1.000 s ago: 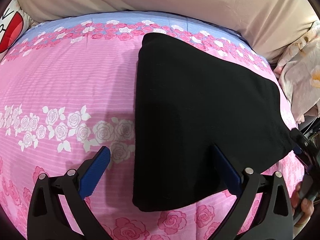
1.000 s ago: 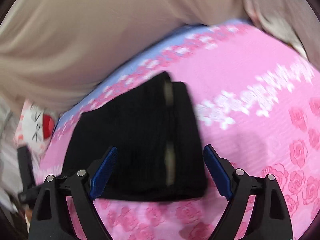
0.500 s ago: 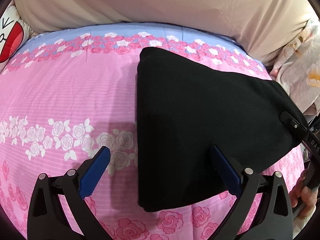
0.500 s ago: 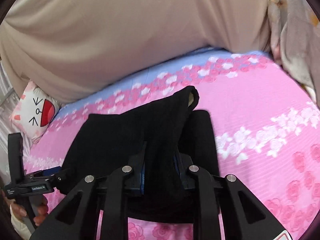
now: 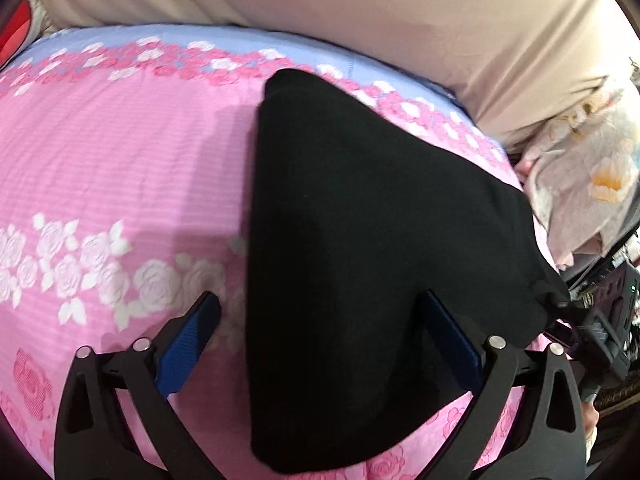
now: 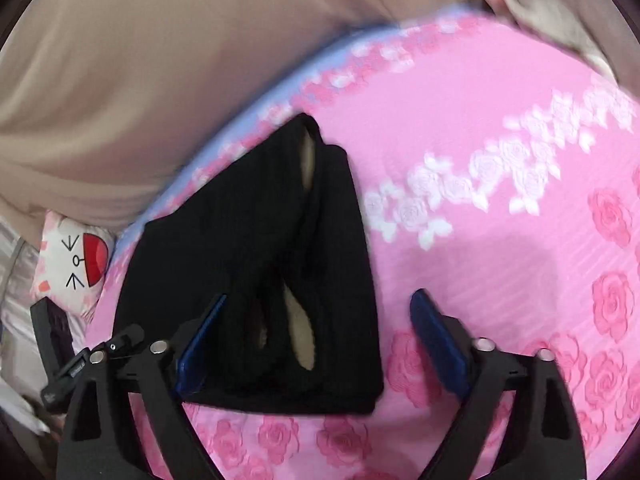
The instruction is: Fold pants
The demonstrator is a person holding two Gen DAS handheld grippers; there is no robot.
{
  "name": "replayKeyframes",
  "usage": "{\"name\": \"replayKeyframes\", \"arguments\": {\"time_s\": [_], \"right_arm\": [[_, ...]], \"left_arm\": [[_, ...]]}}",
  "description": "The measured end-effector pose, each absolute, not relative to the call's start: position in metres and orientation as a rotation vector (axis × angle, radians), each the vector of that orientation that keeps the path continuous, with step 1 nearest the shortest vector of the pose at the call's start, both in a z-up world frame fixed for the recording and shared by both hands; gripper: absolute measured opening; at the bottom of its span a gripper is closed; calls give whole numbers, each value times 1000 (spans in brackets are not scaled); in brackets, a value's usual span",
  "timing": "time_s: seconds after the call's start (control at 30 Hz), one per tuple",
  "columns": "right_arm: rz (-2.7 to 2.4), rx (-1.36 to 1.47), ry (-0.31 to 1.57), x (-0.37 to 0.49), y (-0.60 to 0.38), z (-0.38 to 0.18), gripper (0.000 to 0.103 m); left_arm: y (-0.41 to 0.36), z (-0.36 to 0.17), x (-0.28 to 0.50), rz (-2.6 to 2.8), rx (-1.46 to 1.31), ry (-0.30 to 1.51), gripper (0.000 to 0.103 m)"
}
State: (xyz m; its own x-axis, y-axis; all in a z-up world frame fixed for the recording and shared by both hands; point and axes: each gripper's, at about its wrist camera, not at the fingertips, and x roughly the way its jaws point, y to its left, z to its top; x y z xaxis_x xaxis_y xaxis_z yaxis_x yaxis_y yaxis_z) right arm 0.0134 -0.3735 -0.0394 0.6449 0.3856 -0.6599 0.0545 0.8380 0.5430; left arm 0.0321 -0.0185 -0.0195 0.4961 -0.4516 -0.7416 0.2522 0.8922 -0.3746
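Note:
The black pants (image 5: 360, 260) lie folded into a compact stack on the pink rose-print bedsheet (image 5: 120, 152). In the right wrist view the pants (image 6: 256, 264) show layered folds with a beige lining peeking out. My left gripper (image 5: 320, 344) is open and empty, its blue pads straddling the near left edge of the stack. My right gripper (image 6: 316, 332) is open and empty, just above the near end of the stack, left pad over the fabric and right pad over the sheet.
A beige curtain or cover (image 5: 360, 12) runs along the far side of the bed. A cartoon-face pillow (image 6: 76, 260) lies at one end. Floral bedding (image 5: 592, 184) is bunched at the right edge. The other gripper's handle (image 6: 60, 344) shows at left.
The right gripper, shut on the lifted top fold half a second ago, has opened and let it drop onto the stack. The left gripper stayed open and shifted slightly closer.

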Motion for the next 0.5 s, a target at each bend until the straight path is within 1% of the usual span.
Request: {"name": "replayKeyframes", "arguments": {"time_s": [0.03, 0.07, 0.1, 0.13, 0.17, 0.27, 0.37, 0.5], "right_arm": [[213, 593, 854, 14, -373, -43, 57], [218, 622, 840, 14, -374, -45, 44], [236, 643, 839, 14, -374, -46, 38], [240, 650, 830, 11, -373, -42, 37], [246, 651, 822, 8, -372, -37, 35], [295, 633, 791, -6, -360, -15, 34], [332, 581, 785, -28, -342, 9, 34], [379, 574, 821, -57, -332, 19, 34]], "left_arm": [[-20, -20, 34, -464, -238, 956, 66], [-17, -21, 36, -483, -280, 973, 61], [-10, -21, 38, -485, -330, 985, 56], [-2, -19, 39, -506, -378, 996, 47], [4, -18, 38, -524, -413, 1002, 41], [18, -10, 27, -552, -468, 1016, 37], [29, 1, 3, -570, -454, 1010, 37], [52, 15, -32, -610, -442, 1003, 37]]}}
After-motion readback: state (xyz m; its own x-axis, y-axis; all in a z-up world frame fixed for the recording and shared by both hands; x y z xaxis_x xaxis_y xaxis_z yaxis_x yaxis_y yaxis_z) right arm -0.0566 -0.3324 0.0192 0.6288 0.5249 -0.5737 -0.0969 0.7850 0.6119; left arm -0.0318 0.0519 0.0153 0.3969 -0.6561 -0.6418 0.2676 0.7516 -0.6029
